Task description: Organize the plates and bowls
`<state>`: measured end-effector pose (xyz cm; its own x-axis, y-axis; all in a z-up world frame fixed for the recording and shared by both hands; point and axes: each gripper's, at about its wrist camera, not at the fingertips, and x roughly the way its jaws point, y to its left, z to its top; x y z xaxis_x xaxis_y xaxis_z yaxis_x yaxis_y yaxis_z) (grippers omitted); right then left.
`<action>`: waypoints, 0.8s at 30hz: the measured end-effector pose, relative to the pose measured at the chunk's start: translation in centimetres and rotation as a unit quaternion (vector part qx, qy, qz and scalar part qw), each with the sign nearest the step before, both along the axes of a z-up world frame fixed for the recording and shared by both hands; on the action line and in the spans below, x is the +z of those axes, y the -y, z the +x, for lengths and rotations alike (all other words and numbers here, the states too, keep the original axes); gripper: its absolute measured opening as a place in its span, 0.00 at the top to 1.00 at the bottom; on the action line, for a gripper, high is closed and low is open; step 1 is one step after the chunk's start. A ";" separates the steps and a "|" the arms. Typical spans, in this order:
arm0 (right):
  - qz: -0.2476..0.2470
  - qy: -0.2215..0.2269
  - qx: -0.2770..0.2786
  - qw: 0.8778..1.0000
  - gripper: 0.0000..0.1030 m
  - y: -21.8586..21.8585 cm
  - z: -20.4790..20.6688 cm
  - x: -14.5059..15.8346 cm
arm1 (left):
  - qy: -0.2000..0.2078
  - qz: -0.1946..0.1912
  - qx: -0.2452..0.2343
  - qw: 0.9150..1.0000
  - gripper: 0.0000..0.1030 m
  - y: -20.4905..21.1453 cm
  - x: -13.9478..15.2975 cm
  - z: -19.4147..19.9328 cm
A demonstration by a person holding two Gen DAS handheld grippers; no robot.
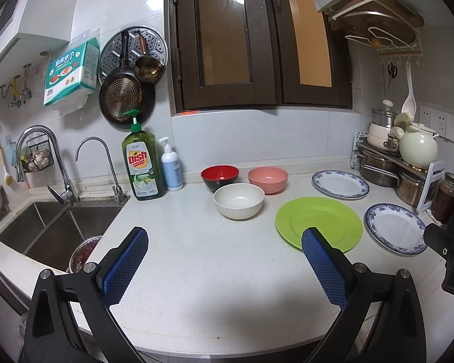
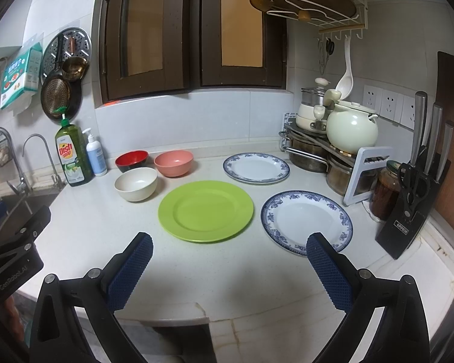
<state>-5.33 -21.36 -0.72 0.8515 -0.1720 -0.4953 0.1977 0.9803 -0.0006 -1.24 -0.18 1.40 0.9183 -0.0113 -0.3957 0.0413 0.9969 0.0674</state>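
- The countertop (image 2: 227,272) carries all six dishes, spread apart and none stacked; judged from this, the organizing has not begun.
- The green plate (image 2: 205,210) is the largest dish and lies flat mid-counter, ahead of the right gripper (image 2: 228,267) and slightly to its left. In the left wrist view it sits ahead and to the right, with the left gripper's right finger overlapping its near rim.
- The near blue-rimmed plate (image 2: 305,222) lies flat just right of the green plate, not touching it. Its near edge sits just beyond the right gripper's right finger, so the right gripper is clearly the nearer one.
- The far blue-rimmed plate (image 2: 255,168) rests behind both, near the pot rack (image 2: 311,148).
- The white bowl (image 1: 238,200), pink bowl (image 1: 268,179) and red bowl (image 1: 220,177) stand upright in a tight cluster, straight ahead of the left gripper (image 1: 224,269), which is the nearer one for them.
- Both grippers hover over the front counter edge with jaws spread wide and nothing between the pads.
- Plates, being round, offer no long axis; a rim grasp from the near side seems likely.
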 end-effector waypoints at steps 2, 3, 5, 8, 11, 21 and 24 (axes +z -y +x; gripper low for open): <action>-0.001 0.000 -0.001 1.000 0.01 0.0 0.0 0.0 | -0.001 0.000 0.000 1.000 0.00 -0.1 0.0 0.1; 0.000 0.001 0.000 1.000 0.01 0.0 0.0 -0.1 | -0.001 0.000 0.000 1.000 0.00 -0.1 0.0 0.1; -0.001 0.000 0.000 1.000 0.01 0.0 0.0 -0.1 | -0.002 0.000 0.002 1.000 0.00 -0.2 -0.1 0.2; 0.000 0.001 0.000 1.000 0.01 -0.1 0.0 -0.1 | -0.005 0.001 0.002 1.000 0.00 -0.2 -0.2 0.4; 0.001 -0.002 0.002 1.000 0.01 -0.1 0.0 0.0 | -0.005 0.003 0.003 1.000 0.00 -0.3 -0.2 0.5; 0.006 -0.007 0.003 1.000 0.01 -0.5 1.2 0.0 | -0.013 0.006 -0.003 1.000 0.00 -0.6 -0.5 2.2; 0.009 -0.010 0.000 1.000 0.01 -0.7 1.8 -0.1 | -0.022 0.006 -0.005 1.000 0.00 -0.8 -0.8 3.2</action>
